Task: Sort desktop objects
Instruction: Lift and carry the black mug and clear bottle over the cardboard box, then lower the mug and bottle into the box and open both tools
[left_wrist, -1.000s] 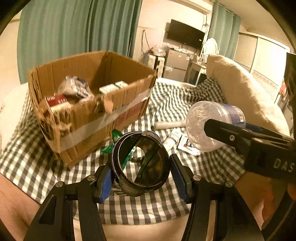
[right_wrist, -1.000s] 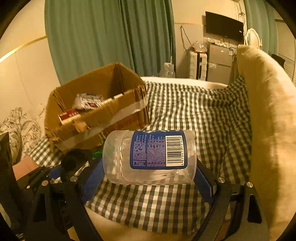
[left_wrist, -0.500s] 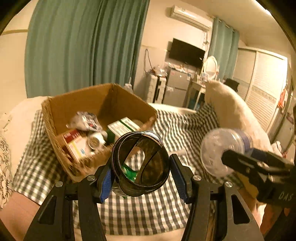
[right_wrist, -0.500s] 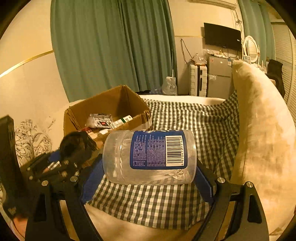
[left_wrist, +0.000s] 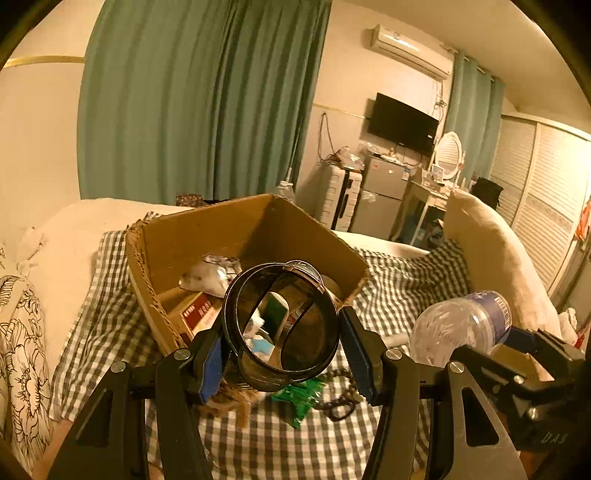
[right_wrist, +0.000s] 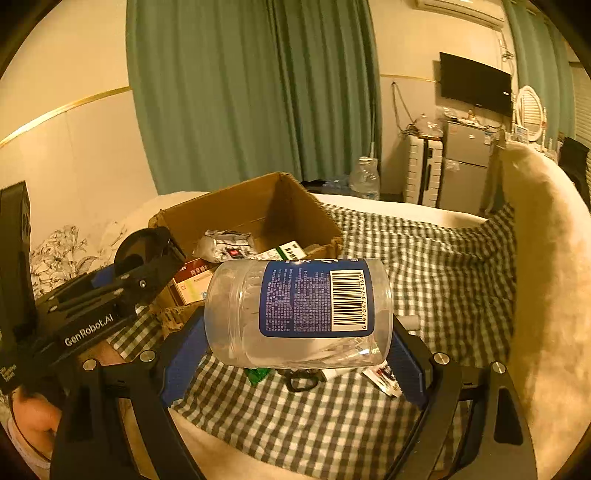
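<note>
My left gripper (left_wrist: 284, 354) is shut on a dark see-through round cup (left_wrist: 314, 332), held on its side in the air just before the open cardboard box (left_wrist: 221, 236). In the right wrist view the same cup (right_wrist: 136, 243) hangs at the box's near left corner. My right gripper (right_wrist: 297, 360) is shut on a clear plastic jar (right_wrist: 299, 306) with a blue barcode label, lying crosswise between the pads, above the checked cloth and near the box (right_wrist: 236, 210). In the left wrist view the jar (left_wrist: 458, 325) hangs at the right. The box holds several packets and small cartons.
On the checked cloth (left_wrist: 280, 443) below the grippers lie a green wrapper (left_wrist: 301, 398), a black key chain (left_wrist: 338, 404), a white tube (left_wrist: 397, 338) and a small packet (right_wrist: 382, 376). A big cream pillow (left_wrist: 495, 258) stands at the right, a flowered cushion (left_wrist: 22, 350) at the left.
Both grippers have risen with the cup and the jar still in them. The box now shows from higher up, with more of its inside in view.
</note>
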